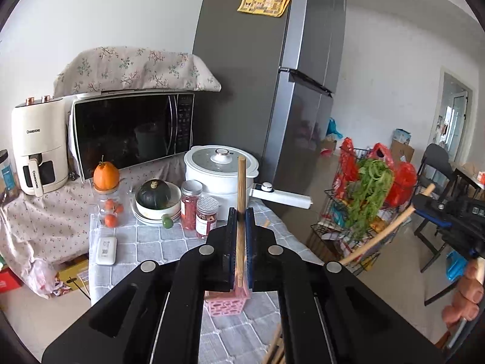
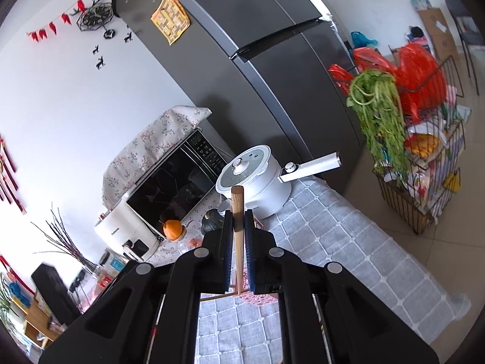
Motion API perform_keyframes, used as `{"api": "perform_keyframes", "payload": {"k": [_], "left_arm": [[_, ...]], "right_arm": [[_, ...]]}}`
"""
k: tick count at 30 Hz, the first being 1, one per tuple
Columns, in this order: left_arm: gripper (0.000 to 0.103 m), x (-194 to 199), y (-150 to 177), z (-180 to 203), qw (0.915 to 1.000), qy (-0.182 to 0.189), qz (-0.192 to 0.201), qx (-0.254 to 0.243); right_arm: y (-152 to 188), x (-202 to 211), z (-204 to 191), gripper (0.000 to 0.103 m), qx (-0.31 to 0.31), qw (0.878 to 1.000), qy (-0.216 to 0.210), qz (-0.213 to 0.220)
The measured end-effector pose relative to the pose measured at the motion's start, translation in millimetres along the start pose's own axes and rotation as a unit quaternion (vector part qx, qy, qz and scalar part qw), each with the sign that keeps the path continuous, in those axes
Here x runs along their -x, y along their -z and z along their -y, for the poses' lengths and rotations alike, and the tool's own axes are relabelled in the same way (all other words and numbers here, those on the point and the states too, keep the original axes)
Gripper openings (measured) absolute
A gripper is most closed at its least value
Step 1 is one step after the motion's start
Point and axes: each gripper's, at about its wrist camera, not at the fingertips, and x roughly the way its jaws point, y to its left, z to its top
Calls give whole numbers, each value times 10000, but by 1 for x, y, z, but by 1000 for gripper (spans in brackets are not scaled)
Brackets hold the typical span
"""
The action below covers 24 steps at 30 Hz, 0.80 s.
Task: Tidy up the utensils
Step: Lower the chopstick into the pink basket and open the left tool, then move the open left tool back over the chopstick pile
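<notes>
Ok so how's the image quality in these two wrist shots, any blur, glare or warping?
Left wrist view: mostly sharp, strong fisheye bending of the fridge; the greens at right look motion-smeared. Right wrist view: tilted, the fridge curves hard, and the lower-left wall is blown out white by glare.

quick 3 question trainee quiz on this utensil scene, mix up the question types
1. True or false: the left hand-held gripper is shut on a thin wooden stick.
2. Multiple choice: what does the right hand-held gripper hold? A) a metal spoon B) a wooden handle C) nothing
3. Fill in: below the left gripper's fingers stands a ____ basket on the grey checked tablecloth.

Key:
1. True
2. B
3. pink
</notes>
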Motion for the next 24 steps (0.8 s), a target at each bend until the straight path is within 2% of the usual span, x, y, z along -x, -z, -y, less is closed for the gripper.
{"api": "perform_keyframes", "payload": {"k": [5, 7, 8, 9, 10, 11, 17, 24], "left_arm": [[5, -48, 7, -10, 9992, -205, -339, 36], [7, -69, 14, -14, 9975, -300, -638, 31], [11, -77, 19, -18, 9963, -343, -778, 95], [25, -77, 21, -22, 9960, -340, -809, 187], [37, -74, 23, -26, 9963, -329, -743, 297], [39, -69, 23, -31, 9965, -329, -656, 389], [41, -25, 23, -58, 9943, -231, -177, 1030], [49, -2, 13, -71, 9919, -234, 78, 1244]], "right_arm": [[1, -30, -1, 8, 77, 9998, 106, -162], [3, -42, -1, 8, 71, 9996, 129, -251], [4, -47, -2, 8, 75, 9995, 140, -290], [5, -53, -3, 8, 98, 9993, 157, -332], [6, -56, -4, 8, 122, 9992, 174, -353], [7, -60, -6, 8, 151, 9990, 192, -372], [11, -79, -19, 8, 338, 9979, 304, -452], [22, -102, -39, 8, 746, 9942, 619, -458]]}}
